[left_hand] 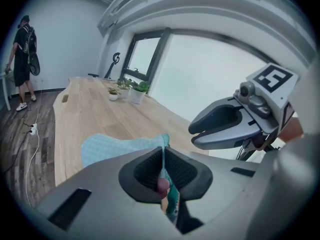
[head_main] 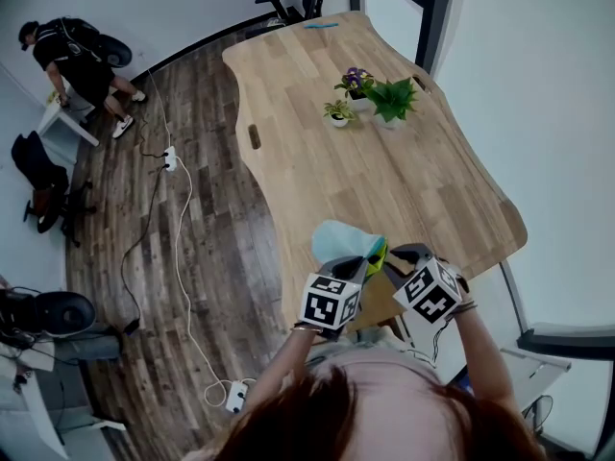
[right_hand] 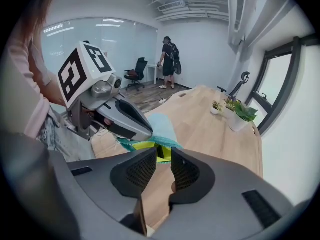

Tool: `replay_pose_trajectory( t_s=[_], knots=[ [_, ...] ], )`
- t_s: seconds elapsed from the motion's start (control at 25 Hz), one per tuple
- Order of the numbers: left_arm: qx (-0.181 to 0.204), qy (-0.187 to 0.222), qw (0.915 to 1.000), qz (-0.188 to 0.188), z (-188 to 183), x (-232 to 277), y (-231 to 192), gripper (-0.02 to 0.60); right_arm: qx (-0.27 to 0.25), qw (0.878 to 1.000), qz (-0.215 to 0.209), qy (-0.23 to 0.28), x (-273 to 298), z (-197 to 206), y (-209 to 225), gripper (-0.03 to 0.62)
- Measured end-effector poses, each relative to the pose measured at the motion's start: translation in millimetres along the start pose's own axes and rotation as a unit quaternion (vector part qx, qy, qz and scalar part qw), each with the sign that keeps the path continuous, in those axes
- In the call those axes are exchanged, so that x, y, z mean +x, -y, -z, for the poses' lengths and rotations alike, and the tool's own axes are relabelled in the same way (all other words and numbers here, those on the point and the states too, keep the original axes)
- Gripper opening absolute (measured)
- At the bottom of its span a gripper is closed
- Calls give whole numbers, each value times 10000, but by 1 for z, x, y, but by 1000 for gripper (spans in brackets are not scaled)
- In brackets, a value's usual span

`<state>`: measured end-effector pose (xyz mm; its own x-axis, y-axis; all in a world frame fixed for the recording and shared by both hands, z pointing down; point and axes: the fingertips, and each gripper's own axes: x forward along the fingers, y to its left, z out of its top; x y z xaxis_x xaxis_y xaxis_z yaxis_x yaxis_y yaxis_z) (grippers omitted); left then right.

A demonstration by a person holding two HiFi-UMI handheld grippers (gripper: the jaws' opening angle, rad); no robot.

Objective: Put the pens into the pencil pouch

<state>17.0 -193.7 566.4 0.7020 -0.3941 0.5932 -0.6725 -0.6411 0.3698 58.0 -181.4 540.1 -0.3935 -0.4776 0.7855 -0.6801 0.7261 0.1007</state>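
Left gripper view: left tongs point(left_hand: 162, 166) were clamped on pouch point(left_hand: 110, 148) rim, presenting its mouth.
Right tongs point(right_hand: 162, 164): were held apart, empty, facing that mouth.

Wooden table point(head_main: 384, 190) with potted plants point(head_main: 373, 98)

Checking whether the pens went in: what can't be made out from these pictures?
- What the pouch holds: in the right gripper view the open jaws of the right gripper block much of the yellow lining; in the head view the left gripper overlaps the mouth.
- Blue item at the table's far end: head view, too small to name.
- Pens: none identifiable anywhere.
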Motion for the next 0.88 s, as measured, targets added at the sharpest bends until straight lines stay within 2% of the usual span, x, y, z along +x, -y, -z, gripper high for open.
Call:
replay_pose_trajectory(
  t_s=[0.28, 0.56, 0.72, 0.88],
  knots=[
    [101, -267, 9995, -106, 18, 16, -2, 15, 442, 9985, 263, 170, -14, 17, 8, 81],
    [112, -471, 9979, -420, 41, 29, -7, 15, 797, 9957, 421, 238, -26, 33, 11, 81],
    [57, -424, 9974, -580, 45, 29, -8, 15, 933, 9936, 502, 385, -34, 36, 14, 80],
    [-88, -148, 9969, -770, 37, 21, -8, 15, 1073, 9902, 582, 675, -42, 33, 15, 77]
  ],
)
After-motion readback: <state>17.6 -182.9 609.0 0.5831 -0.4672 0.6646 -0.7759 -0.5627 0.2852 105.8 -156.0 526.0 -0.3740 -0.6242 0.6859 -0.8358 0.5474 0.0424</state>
